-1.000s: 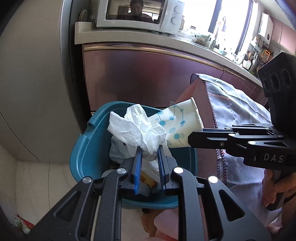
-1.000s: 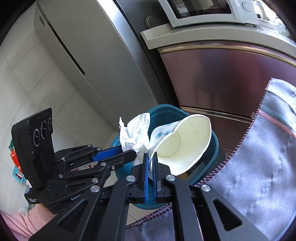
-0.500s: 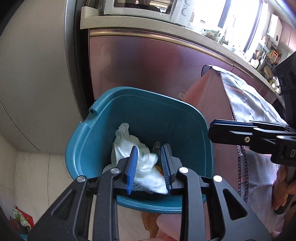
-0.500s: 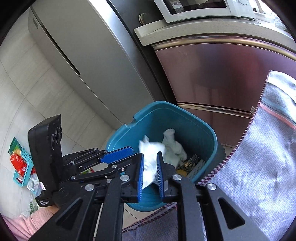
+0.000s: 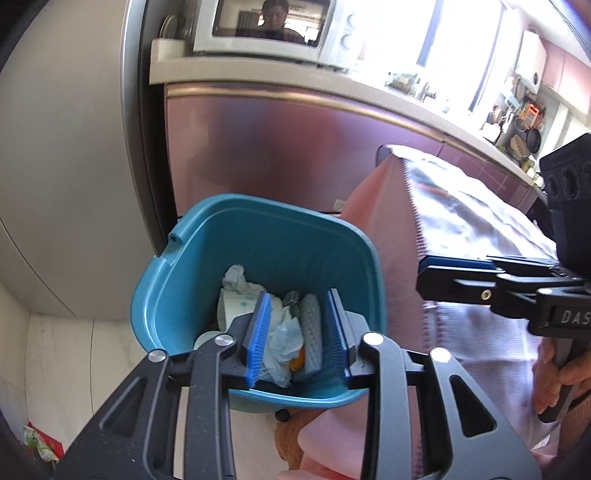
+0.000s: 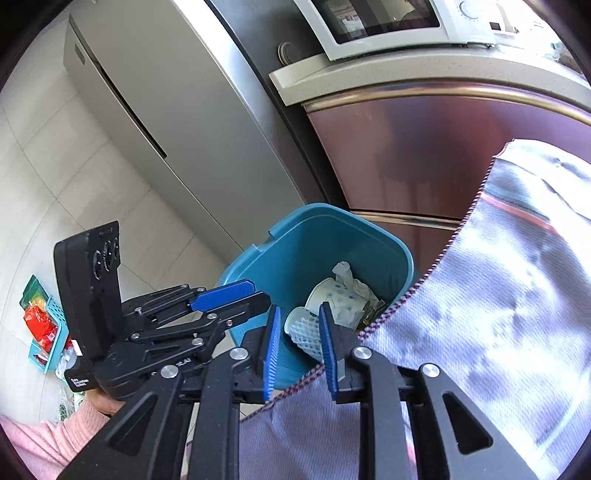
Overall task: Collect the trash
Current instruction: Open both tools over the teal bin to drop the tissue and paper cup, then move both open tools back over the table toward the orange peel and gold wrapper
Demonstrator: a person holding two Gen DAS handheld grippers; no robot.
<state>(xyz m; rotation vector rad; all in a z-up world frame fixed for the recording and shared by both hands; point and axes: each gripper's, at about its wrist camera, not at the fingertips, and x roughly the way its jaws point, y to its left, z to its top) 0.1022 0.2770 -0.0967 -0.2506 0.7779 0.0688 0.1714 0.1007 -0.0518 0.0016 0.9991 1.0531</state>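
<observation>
A teal trash bin (image 5: 258,201) stands on the floor beneath both grippers. Inside it lie a dotted paper cup (image 5: 236,306), a crumpled white tissue (image 5: 284,332) and a white foam net (image 5: 312,325). My left gripper (image 5: 297,295) hovers over the bin's near rim, its jaws opening with nothing between them. My right gripper (image 6: 300,308) hangs over the bin (image 6: 314,221) from the table side, jaws also opening and empty. The right wrist view shows the cup (image 6: 332,295), the tissue (image 6: 345,273) and the foam net (image 6: 303,328) down in the bin.
A grey cloth (image 6: 498,314) covers a table edge right beside the bin. Behind stand a purple cabinet (image 5: 277,147) with a microwave (image 5: 266,29) on top and a steel fridge (image 6: 166,110). A turquoise basket (image 6: 48,332) with packets sits on the floor.
The left gripper let go of the crumpled tissue and the right let go of the paper cup. Both dropped into the bin, and both pairs of jaws have spread apart.
</observation>
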